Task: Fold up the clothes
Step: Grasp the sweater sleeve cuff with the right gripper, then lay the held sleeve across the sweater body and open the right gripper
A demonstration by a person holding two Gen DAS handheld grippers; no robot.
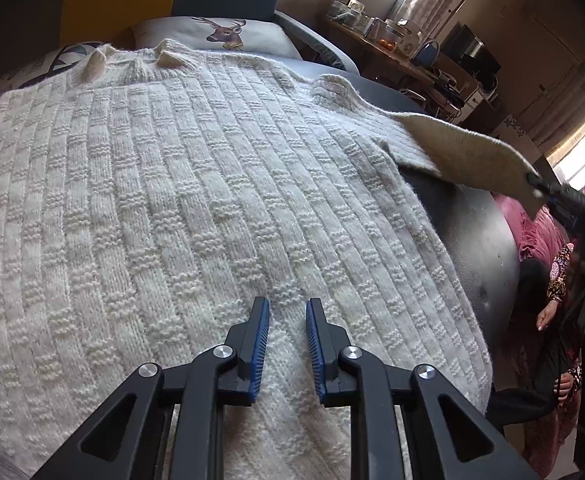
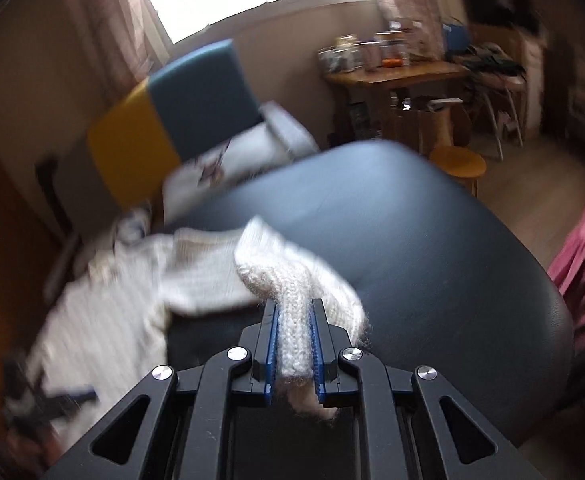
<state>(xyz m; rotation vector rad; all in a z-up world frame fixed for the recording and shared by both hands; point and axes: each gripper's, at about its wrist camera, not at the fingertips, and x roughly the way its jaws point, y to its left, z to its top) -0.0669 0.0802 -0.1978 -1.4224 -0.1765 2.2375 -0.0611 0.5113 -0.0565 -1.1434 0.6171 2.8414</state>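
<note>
A cream knit sweater [image 1: 196, 184] lies spread flat on a dark padded bench [image 2: 432, 240], one sleeve lifted off to the side.

The right gripper [image 2: 294, 344] is pinching the sleeve cuff [image 2: 292, 328] between its blue pads, holding the sleeve [image 1: 464, 148] stretched out past the sweater's right edge, above the bench. The sleeve's long axis runs from the shoulder outward toward that gripper. The left gripper [image 1: 288, 308] hovers with jaws spread over the sweater's lower body, gripping nothing. The right one is the nearer to the sleeve, so folding it inward across the body likely falls to it.
</note>
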